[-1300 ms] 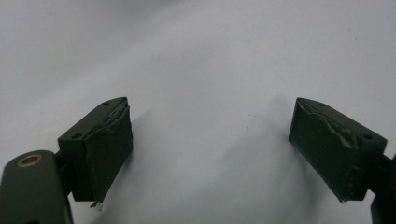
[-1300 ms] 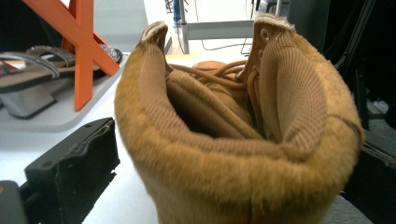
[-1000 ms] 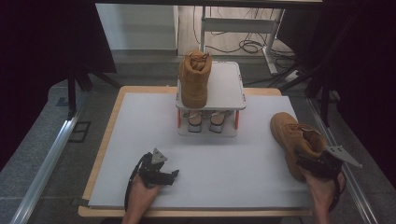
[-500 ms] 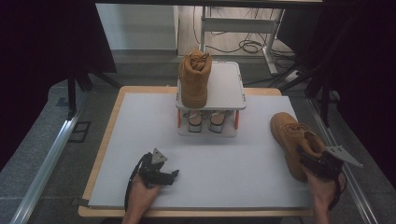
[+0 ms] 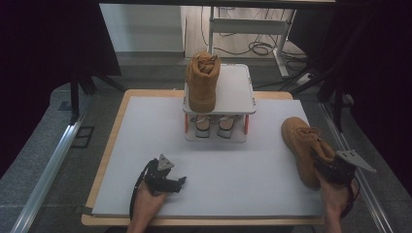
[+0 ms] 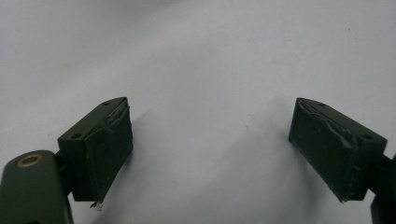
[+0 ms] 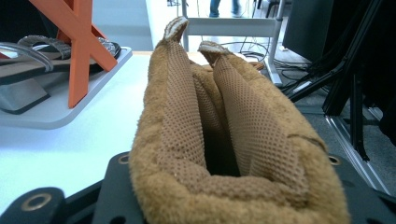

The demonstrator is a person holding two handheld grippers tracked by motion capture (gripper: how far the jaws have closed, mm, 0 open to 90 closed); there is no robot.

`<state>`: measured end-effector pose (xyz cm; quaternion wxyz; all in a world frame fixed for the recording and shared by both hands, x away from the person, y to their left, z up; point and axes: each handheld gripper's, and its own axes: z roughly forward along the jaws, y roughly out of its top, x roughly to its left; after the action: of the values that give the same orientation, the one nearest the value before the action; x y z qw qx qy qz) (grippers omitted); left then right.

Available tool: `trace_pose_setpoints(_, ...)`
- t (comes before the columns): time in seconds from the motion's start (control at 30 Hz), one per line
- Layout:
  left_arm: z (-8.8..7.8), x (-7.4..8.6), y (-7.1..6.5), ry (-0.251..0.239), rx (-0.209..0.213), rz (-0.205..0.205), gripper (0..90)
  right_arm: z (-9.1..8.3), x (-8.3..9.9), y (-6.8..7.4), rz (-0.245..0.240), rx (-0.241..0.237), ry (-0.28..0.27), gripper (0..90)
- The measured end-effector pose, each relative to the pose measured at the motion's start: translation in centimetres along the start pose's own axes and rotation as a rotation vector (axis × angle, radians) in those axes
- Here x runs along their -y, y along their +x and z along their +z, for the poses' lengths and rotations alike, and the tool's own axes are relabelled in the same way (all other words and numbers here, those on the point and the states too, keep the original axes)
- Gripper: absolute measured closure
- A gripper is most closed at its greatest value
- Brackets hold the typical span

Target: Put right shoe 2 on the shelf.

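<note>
second tan boot [image 5: 202, 81] atop white rack [image 5: 236, 99], sandals [image 5: 214, 125] beneath

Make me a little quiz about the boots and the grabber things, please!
1. True or false: the left gripper holds a boot.
2. Where does the boot on the rack stand?
A. on the rack's top shelf
B. on the floor
C. under the rack
3. Fill in: the right gripper, whose jaws have just been closing, squeezes the collar of the boot on the table, which lies near the table's ____ edge in the high view.

Key
1. False: its jaws stand open over the bare white table.
2. A; sandals sit on the shelf below.
3. right
</note>
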<state>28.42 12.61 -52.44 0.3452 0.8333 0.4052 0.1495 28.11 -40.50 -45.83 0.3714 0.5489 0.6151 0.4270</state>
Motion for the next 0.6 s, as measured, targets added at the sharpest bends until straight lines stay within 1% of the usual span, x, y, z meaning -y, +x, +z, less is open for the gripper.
trace_pose_setpoints(0.1, 0.0, 0.0, 0.0, 0.000, 0.000, 0.000, 13.2, -0.2, -0.4, 0.1, 0.008, 0.003, -0.015, 52.2)
trace_pose_setpoints(0.27, 0.0, 0.0, 0.0, 0.000, 0.000, 0.000, 13.3, -0.8, -0.8, 0.2, 0.005, 0.002, -0.048, 53.2)
trace_pose_setpoints(0.47, 0.0, 0.0, 0.0, 0.000, 0.000, 0.000, 13.2, -1.4, -1.6, 0.5, 0.006, 0.016, -0.081, 53.8)
trace_pose_setpoints(0.53, 0.0, 0.0, 0.0, 0.000, 0.000, 0.001, 13.3, -1.6, -2.0, 0.6, 0.002, 0.014, -0.094, 53.8)
trace_pose_setpoints(0.6, 0.0, 0.0, 0.0, 0.001, -0.001, 0.001, 13.2, -1.7, -2.3, 0.8, 0.010, 0.008, -0.104, 53.8)
